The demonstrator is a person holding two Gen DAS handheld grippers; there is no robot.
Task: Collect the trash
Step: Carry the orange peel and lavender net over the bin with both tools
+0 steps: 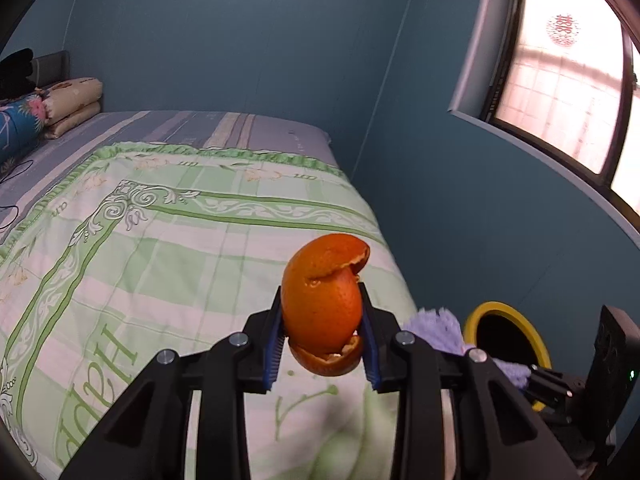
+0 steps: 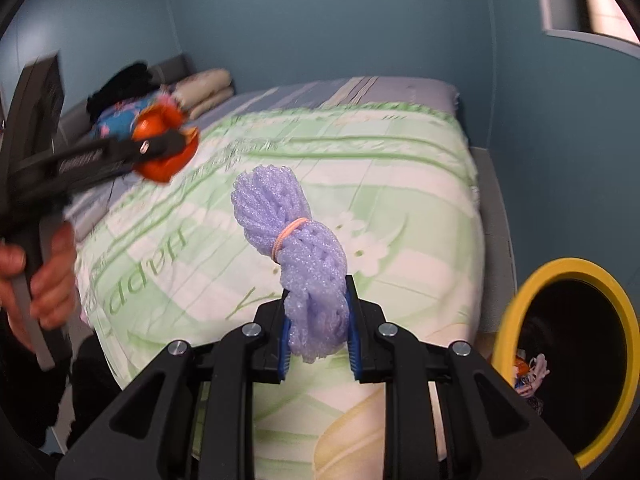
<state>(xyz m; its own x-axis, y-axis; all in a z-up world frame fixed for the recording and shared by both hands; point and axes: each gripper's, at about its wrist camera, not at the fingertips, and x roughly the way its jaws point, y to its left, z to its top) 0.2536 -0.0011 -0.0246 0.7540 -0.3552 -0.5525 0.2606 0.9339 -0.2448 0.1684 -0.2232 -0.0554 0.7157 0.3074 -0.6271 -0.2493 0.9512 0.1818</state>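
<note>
carry step: orange peel (image 1: 322,308) is pinched in the left gripper (image 1: 323,336), purple foam net (image 2: 304,276) in the right gripper (image 2: 318,332), above the bed (image 2: 400,208); transfer over the yellow-rimmed bin (image 2: 516,304) and release are judged next.

black claw (image 1: 323,326), blue pads (image 1: 275,354), silver screws

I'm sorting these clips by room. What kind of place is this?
Most likely a bedroom: a made bed with a green quilt, folded bedding at its head, and a window in the blue wall.
</note>
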